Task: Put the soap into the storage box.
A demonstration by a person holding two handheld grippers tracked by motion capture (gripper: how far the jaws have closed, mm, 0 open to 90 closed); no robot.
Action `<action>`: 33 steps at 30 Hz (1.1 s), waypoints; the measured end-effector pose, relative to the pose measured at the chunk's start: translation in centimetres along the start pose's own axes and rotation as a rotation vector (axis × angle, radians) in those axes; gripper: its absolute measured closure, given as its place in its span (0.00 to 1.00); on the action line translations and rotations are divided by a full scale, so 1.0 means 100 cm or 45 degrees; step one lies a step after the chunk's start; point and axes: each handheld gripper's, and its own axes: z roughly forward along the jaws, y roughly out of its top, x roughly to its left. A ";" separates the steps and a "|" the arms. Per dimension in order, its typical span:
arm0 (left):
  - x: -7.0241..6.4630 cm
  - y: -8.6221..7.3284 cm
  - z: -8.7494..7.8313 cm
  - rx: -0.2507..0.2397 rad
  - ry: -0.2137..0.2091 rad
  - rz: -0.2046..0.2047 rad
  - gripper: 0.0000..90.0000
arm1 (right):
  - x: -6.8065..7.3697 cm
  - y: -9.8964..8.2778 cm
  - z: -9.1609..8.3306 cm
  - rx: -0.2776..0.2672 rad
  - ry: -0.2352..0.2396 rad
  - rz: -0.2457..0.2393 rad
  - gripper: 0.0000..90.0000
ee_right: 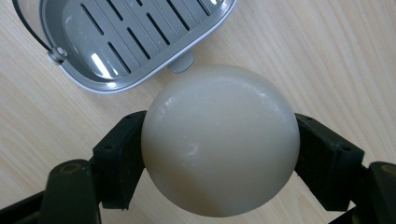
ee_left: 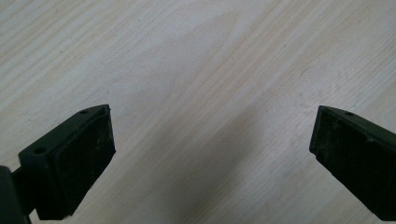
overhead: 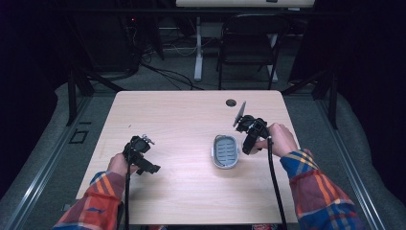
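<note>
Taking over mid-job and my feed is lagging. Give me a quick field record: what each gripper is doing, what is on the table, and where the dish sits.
left gripper: open, nothing between the jaws, over bare table at the person's left
right gripper: shut on round soap
round soap: pale, smooth, clamped on two sides, just short of the dish
soap dish: grey, slotted floor, no soap in it, right of table centre, beside the right gripper
table: light wood, cable hole near the far edge
soap in dish: not yet
</note>
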 end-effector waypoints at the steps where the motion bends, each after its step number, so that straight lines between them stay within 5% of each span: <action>1: 0.000 0.000 0.000 0.000 -0.001 0.000 0.00 | 0.001 0.002 -0.001 -0.004 -0.002 -0.003 0.26; 33: 0.000 -0.001 0.000 0.001 0.003 -0.005 0.00 | 0.011 0.031 -0.007 -0.022 0.003 -0.065 0.26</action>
